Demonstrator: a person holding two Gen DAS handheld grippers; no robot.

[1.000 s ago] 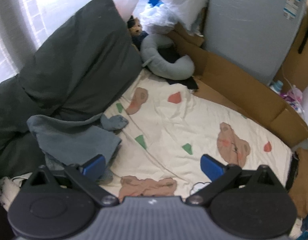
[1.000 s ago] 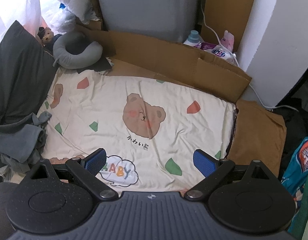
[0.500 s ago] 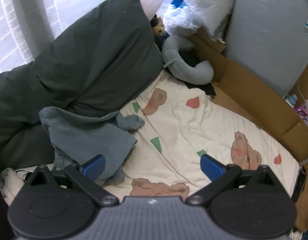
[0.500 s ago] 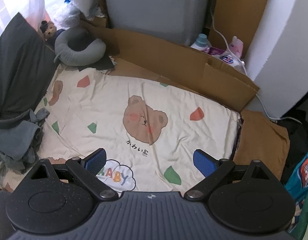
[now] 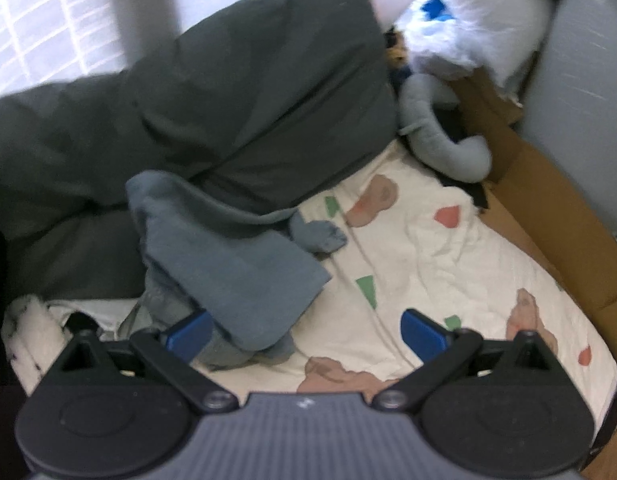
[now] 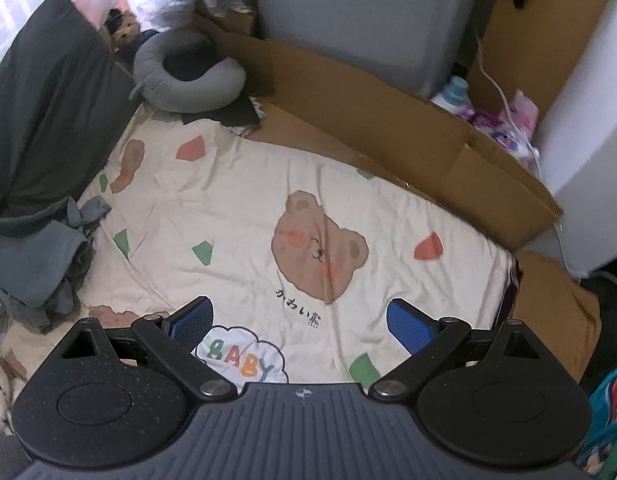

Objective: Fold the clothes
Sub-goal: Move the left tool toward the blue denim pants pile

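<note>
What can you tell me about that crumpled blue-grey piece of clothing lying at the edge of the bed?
The blue-grey garment is soft, matte knit fabric, unfolded and bunched in a heap. It lies on the cream bear-print sheet, its upper part against the dark grey pillow. A cuffed end, perhaps a sleeve, sticks out onto the sheet. The left gripper hangs open over its near edge.

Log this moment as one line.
left gripper: open, over blue-grey garment | right gripper: open, above bear sheet | fold: not started

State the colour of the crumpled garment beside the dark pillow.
Grey-blue garment, clearest in the left wrist view.
</note>
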